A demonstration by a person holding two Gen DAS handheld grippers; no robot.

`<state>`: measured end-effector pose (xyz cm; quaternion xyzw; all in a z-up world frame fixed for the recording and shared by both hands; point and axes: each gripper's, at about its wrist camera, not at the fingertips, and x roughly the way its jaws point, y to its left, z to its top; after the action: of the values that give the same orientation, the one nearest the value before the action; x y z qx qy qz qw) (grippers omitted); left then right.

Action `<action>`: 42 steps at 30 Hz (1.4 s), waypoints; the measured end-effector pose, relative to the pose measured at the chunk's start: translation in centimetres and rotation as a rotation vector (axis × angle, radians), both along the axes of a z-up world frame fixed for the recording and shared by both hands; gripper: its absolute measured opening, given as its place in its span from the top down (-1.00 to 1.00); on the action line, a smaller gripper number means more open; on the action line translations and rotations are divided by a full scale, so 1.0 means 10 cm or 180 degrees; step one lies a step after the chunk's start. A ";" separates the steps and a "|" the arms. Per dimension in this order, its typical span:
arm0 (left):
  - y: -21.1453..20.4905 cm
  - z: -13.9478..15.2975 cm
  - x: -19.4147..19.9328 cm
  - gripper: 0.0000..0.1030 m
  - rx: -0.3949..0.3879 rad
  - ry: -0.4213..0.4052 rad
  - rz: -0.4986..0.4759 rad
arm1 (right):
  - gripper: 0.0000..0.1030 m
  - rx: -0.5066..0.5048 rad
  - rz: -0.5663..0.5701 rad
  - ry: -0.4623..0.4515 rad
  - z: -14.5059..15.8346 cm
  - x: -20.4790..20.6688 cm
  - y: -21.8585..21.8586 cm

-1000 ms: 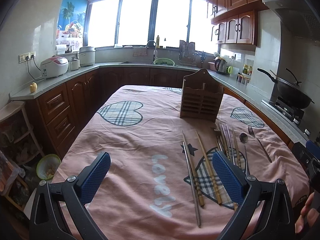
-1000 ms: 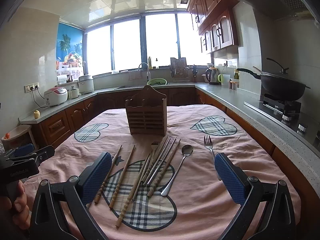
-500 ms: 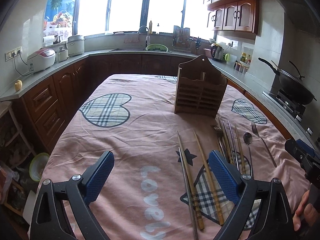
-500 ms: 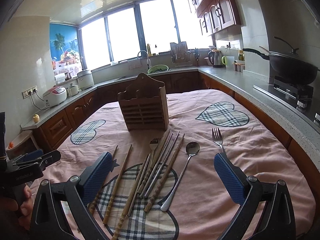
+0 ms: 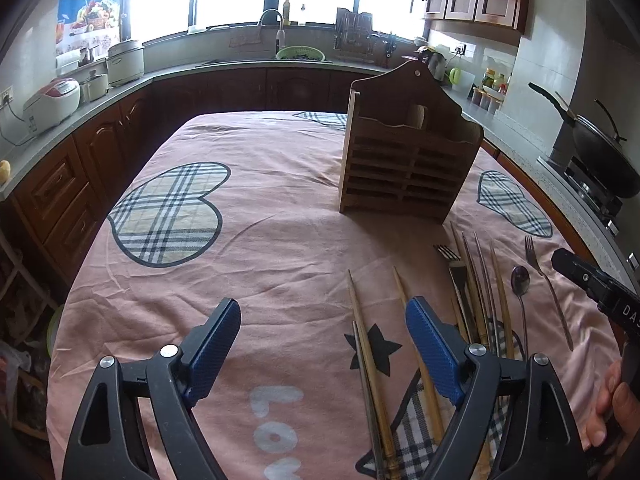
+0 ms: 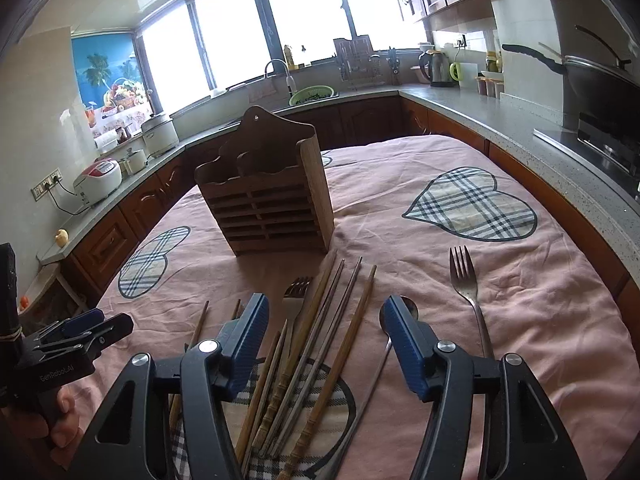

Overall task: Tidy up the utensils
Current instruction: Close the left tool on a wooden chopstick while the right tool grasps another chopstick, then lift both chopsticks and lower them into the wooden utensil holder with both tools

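My right hand-held gripper (image 6: 326, 340) hung wide over thin, stiff wooden chopsticks (image 6: 320, 344); light, slippery, best pinched mid-shaft, slatted wooden holder (image 6: 268, 200) at twelve o'clock.

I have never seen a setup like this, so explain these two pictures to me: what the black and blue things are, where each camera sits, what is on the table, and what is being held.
There is no robot here. A person holds a handheld two-finger gripper in each hand, and each one carries a fisheye camera looking forward along its blue-padded fingers.

One picture comes from the left gripper, the other from the right gripper. Each view also catches the other tool at its edge.

Both are open and hold nothing. The right gripper's jaws straddle a bundle of chopsticks.

On the pink tablecloth stands an upright wooden utensil holder. In front of it lie the loose utensils: the chopsticks, a spoon, a fork off to the right, and a second fork among the sticks. Nothing has gone into the holder that I can see.
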<state>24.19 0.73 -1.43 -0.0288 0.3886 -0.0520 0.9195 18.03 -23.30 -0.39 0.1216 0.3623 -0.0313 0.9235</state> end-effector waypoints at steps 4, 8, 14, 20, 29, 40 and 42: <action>-0.04 -0.13 0.31 -0.43 0.0001 0.0194 -0.0040 | -0.04 0.0032 -0.0008 0.0101 -0.08 0.20 -0.08; -0.10 -0.24 0.58 -0.37 -0.0004 0.0319 -0.0069 | 0.08 0.0051 -0.0035 0.0239 -0.19 0.42 -0.16; -0.14 -0.42 0.97 -0.08 -0.0024 0.0530 -0.0145 | 0.32 0.0102 -0.0105 0.0554 -0.48 0.75 -0.28; -0.24 -0.58 1.18 0.24 0.0000 0.0722 -0.0304 | 0.50 0.0124 -0.0175 0.0876 -0.75 0.96 -0.39; -0.37 -0.64 1.23 0.86 0.0100 0.0728 -0.0412 | 0.83 0.0187 -0.0110 0.0825 -0.71 0.97 -0.38; -0.14 -0.10 0.79 0.89 -0.0250 0.0310 -0.0348 | 0.89 0.0370 0.0054 0.0367 -0.10 0.68 -0.22; -0.09 0.02 0.67 0.89 -0.0299 0.0225 -0.0328 | 0.89 0.0369 0.0091 0.0291 0.01 0.61 -0.18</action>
<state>30.85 -0.12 -1.22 -0.0537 0.4189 -0.1164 0.8990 24.16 -25.08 -0.32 0.1682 0.4070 -0.0027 0.8978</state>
